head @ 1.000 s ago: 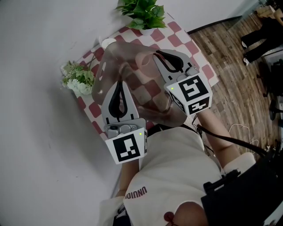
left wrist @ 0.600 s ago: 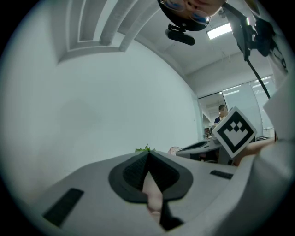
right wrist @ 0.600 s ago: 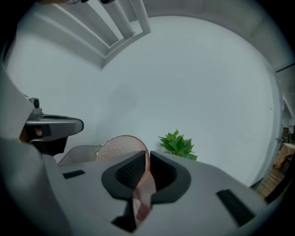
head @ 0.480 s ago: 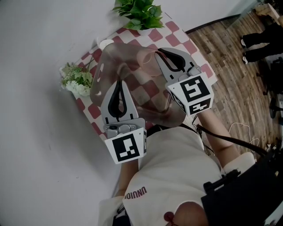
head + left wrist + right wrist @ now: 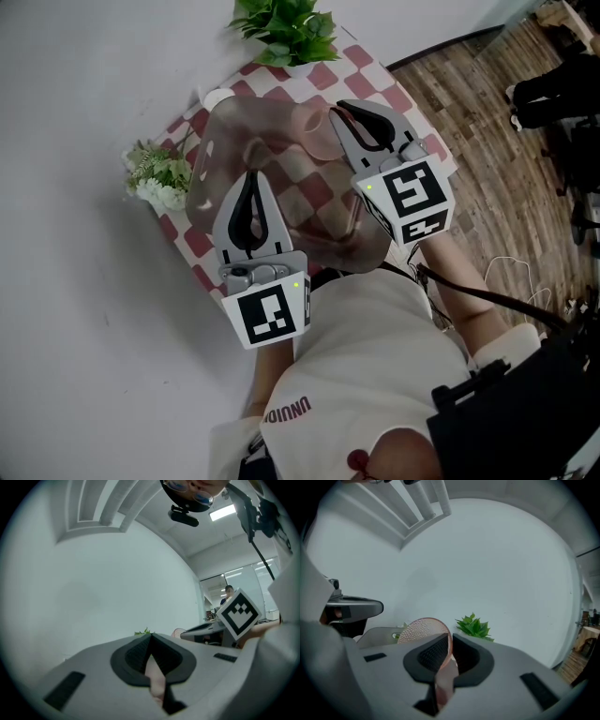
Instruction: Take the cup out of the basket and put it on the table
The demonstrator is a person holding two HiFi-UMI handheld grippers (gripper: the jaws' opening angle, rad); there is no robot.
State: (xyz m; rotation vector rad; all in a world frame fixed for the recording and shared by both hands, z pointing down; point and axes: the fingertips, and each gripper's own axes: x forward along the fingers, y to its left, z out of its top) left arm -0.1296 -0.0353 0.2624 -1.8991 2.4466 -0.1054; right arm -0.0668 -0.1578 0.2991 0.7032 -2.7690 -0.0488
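Observation:
Both grippers hold a smoky pink see-through basket (image 5: 281,178) over the red-and-white checked table (image 5: 375,84). My left gripper (image 5: 251,178) is shut on the basket's near-left rim; a pink strip (image 5: 154,677) shows between its pads. My right gripper (image 5: 343,114) is shut on the basket's right side, its pads pinching a pink wall (image 5: 446,672) below a round dotted part (image 5: 423,630). A small white round thing (image 5: 217,97), perhaps the cup, stands on the table behind the basket, half hidden. I cannot tell what lies inside the basket.
A green leafy plant (image 5: 286,28) stands at the table's far edge and a bunch of white flowers (image 5: 155,173) at its left edge against the white wall. Wooden floor (image 5: 506,159) lies to the right, with a person's dark legs (image 5: 562,84) there.
The table, plants and basket have drifted slightly up and left in the head view. Both grips on the basket look the same.

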